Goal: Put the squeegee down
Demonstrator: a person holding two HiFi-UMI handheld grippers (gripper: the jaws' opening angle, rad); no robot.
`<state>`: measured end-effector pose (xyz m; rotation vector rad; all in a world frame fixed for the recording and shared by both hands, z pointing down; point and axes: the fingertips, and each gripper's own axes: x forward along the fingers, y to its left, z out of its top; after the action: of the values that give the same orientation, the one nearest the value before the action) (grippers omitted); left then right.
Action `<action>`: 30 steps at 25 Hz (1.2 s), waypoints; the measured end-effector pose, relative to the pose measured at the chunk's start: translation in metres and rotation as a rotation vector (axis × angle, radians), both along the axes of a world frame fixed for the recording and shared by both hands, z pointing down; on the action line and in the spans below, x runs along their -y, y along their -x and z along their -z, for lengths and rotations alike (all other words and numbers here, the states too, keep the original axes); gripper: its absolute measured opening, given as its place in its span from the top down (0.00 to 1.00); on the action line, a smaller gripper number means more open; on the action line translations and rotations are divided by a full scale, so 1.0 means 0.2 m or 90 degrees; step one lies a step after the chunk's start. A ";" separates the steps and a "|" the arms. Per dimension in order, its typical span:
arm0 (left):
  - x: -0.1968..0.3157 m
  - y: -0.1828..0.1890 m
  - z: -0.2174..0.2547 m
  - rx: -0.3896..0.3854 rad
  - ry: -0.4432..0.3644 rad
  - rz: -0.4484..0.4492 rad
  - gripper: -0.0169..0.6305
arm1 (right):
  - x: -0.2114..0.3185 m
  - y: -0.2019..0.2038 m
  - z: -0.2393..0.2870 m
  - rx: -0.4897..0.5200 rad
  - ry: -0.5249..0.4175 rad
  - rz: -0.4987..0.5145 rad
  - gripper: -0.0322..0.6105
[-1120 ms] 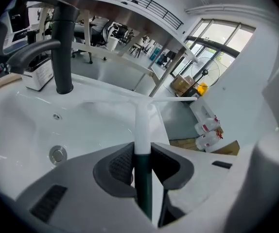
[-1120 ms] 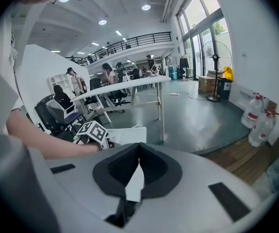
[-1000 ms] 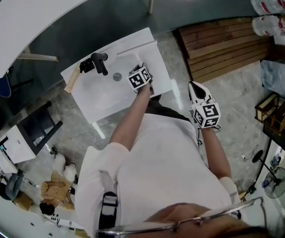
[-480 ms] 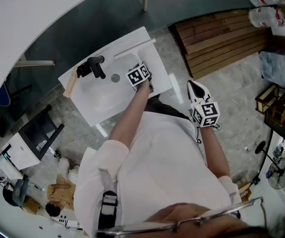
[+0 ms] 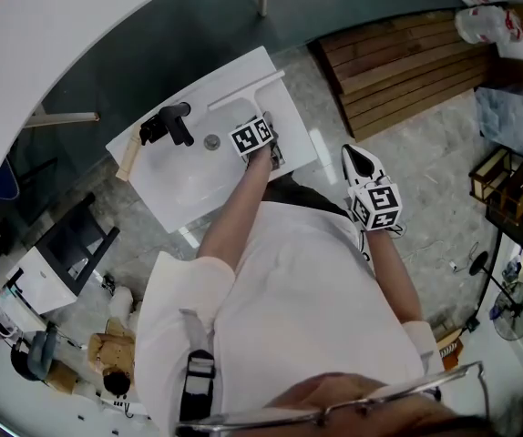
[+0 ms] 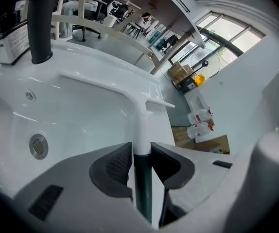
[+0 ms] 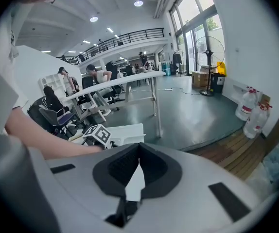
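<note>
White squeegee, blade end toward sink rim

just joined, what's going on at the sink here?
A person stands at a white sink with a handheld gripper in each hand. The left gripper has the squeegee by its handle, with the head down near the basin's far rim. Its jaws have just been opening, with the handle between them and the pads touching it, so it is not yet let go. The right gripper hangs off to the side, shut and empty.

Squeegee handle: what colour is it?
The squeegee handle is white, turning dark green at its near end; clearest in the left gripper view.
</note>
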<state>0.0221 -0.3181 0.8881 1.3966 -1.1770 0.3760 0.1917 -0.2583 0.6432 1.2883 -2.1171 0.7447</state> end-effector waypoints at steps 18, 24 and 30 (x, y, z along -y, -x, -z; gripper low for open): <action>-0.04 0.11 0.18 0.012 -0.079 -0.120 0.70 | 0.02 0.14 -0.02 0.002 -0.004 0.026 0.94; -0.10 0.17 0.27 0.016 -0.120 -0.154 0.70 | -0.01 0.18 0.01 0.003 -0.016 0.026 0.94; -0.14 0.25 0.40 0.035 -0.177 -0.174 0.70 | -0.03 0.26 0.03 0.006 -0.035 0.045 0.94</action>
<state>-0.0277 -0.2898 0.8091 1.8083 -1.1145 0.4564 0.1402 -0.2522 0.6365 1.2325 -2.1927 0.6689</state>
